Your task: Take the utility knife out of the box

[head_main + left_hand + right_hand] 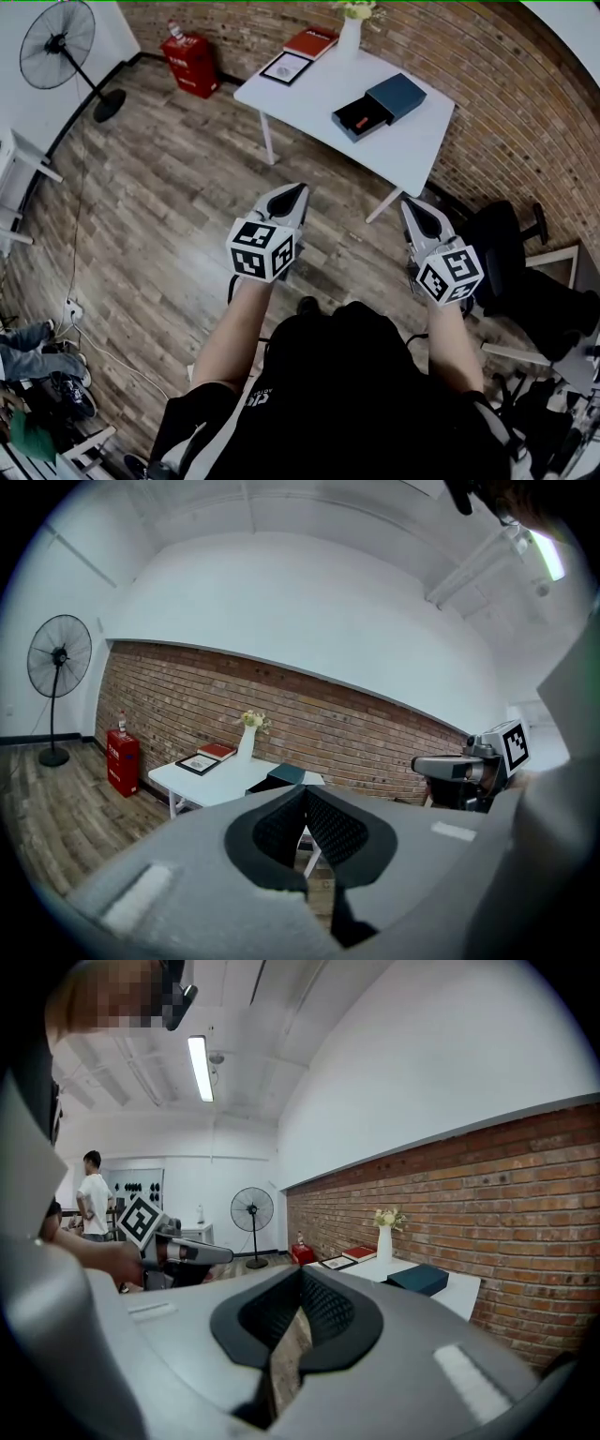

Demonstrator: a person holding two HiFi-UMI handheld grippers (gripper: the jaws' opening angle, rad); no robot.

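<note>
On the white table (pixel 309 94) across the room lies a dark blue box (pixel 397 96), with its black tray (pixel 361 116) slid out beside it. A small reddish thing lies in the tray, too small to tell what it is. Both grippers hang over the wooden floor, well short of the table. My left gripper (pixel 298 190) is shut with nothing in it, and so is my right gripper (pixel 410 203). The left gripper view shows its jaws meeting (pixel 305 789) with the box (pixel 286 774) far beyond. In the right gripper view the tips (pixel 300 1272) touch and the box (pixel 419 1279) sits to the right.
The table also holds a white vase (pixel 350 33), a red book (pixel 311 41) and a framed picture (pixel 287 67). A brick wall runs behind it. A red case (pixel 192 64) and a standing fan (pixel 58 42) are at the left, a black chair (pixel 502 248) at the right.
</note>
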